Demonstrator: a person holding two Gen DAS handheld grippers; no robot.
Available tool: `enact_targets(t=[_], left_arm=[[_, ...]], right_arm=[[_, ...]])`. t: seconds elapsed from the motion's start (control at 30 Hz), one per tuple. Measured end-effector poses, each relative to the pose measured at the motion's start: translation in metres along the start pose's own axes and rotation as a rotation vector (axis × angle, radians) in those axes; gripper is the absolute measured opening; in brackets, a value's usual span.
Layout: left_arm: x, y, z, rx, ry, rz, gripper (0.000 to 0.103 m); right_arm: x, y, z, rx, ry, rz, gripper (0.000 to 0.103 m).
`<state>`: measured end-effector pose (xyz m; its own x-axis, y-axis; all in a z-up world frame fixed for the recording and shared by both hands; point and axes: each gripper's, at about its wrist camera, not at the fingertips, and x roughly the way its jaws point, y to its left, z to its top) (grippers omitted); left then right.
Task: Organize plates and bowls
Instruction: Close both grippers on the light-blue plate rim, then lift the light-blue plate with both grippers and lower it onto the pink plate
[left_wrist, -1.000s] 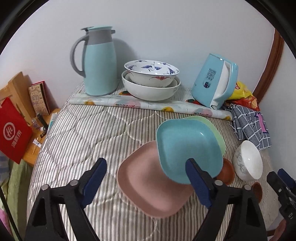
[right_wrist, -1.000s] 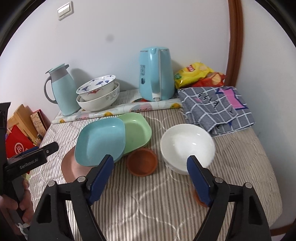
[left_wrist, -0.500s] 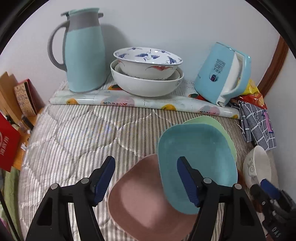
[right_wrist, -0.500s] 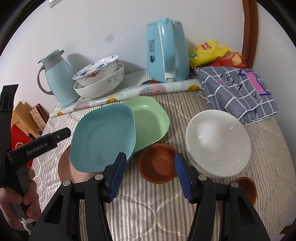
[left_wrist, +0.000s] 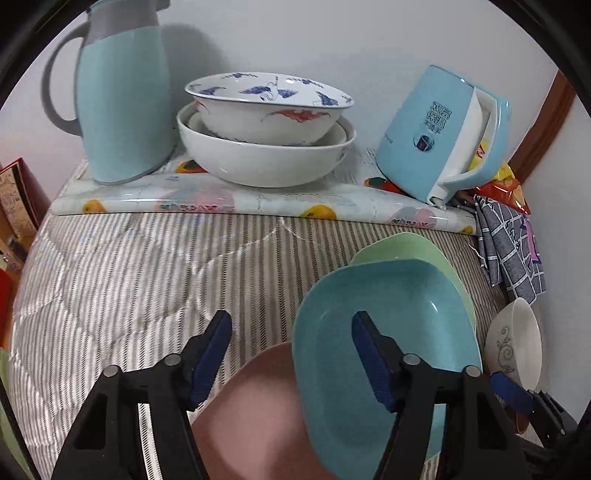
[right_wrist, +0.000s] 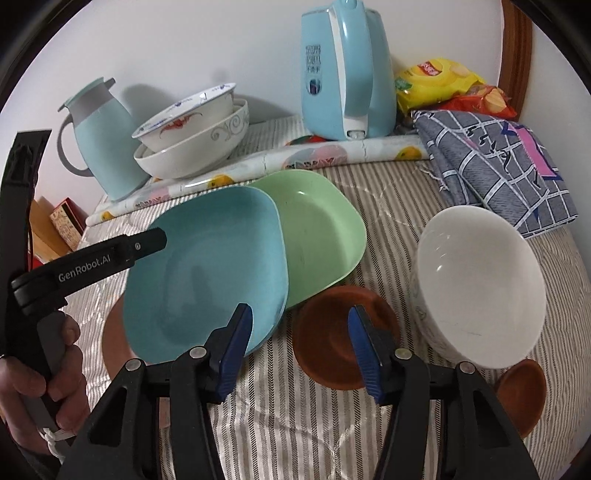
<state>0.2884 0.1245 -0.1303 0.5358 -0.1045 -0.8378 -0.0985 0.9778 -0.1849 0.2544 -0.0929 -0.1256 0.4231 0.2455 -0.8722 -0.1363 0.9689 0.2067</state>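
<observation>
Both my grippers have come down and forward over the striped quilted tabletop (left_wrist: 122, 280), and their jaws have just been closing, with nothing pinched between them yet. The left gripper (left_wrist: 291, 354) stands half open astride the near left rim of the teal plate (left_wrist: 399, 325), one finger over its basin, the other over bare cloth. That plate leans on the pink plate (left_wrist: 255, 417) and overlaps the green plate (right_wrist: 317, 236). The right gripper (right_wrist: 301, 347) is half open just short of the larger brown saucer (right_wrist: 332, 332), empty. I judge two pickups are starting. Room is tight: the white bowl (right_wrist: 480, 284) sits just beside the saucer, and a second small saucer (right_wrist: 521, 387) lies near the table edge.
</observation>
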Motion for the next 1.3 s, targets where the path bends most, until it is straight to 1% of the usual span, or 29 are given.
enact_targets(t=[0.13,0.2,0.23,0.27,0.3,0.33,0.37,0.43,0.47,0.67,0.9,1.1,1.3], left_arm=[[0.006,-0.005,0.002,0.014,0.015,-0.025,0.049],[0.008,-0.007,0.003,0.021,0.018,-0.033,0.041],[0.009,-0.009,0.002,0.026,0.023,-0.039,0.032],[0.010,-0.010,0.002,0.030,0.028,-0.044,0.024],[0.010,-0.011,0.001,0.033,0.032,-0.048,0.021],[0.009,-0.012,0.000,0.037,0.032,-0.049,0.016],[0.008,-0.013,-0.001,0.042,0.029,-0.040,0.011],[0.005,-0.013,-0.002,0.040,0.018,-0.035,0.009],[0.002,-0.012,-0.002,0.037,0.013,-0.040,0.009],[-0.021,-0.015,-0.005,0.033,-0.014,-0.045,0.008],[-0.056,-0.017,-0.012,0.023,-0.050,-0.052,0.008],[-0.091,-0.022,-0.030,0.021,-0.088,-0.026,0.008],[-0.117,-0.019,-0.049,-0.008,-0.110,-0.027,0.008]], right_arm=[[0.009,0.002,0.001,0.003,0.015,-0.002,0.046],[0.013,0.003,0.002,0.005,0.021,0.005,0.038],[0.015,0.004,0.002,0.003,0.025,0.012,0.035],[0.015,0.005,0.002,0.001,0.024,0.016,0.028],[0.016,0.007,0.002,-0.004,0.021,0.019,0.021],[0.016,0.009,0.002,-0.017,0.018,0.013,0.016],[0.016,0.012,0.001,-0.025,0.014,-0.006,0.014],[0.015,0.013,0.001,-0.034,-0.001,-0.036,0.014],[0.015,0.013,0.000,-0.032,-0.001,-0.035,0.012],[0.002,0.008,-0.001,-0.015,-0.025,-0.019,0.010],[-0.034,0.009,-0.005,-0.014,-0.075,0.007,0.010],[-0.062,0.014,-0.019,-0.030,-0.106,0.015,0.009],[-0.088,0.016,-0.033,-0.047,-0.131,0.026,0.009]])
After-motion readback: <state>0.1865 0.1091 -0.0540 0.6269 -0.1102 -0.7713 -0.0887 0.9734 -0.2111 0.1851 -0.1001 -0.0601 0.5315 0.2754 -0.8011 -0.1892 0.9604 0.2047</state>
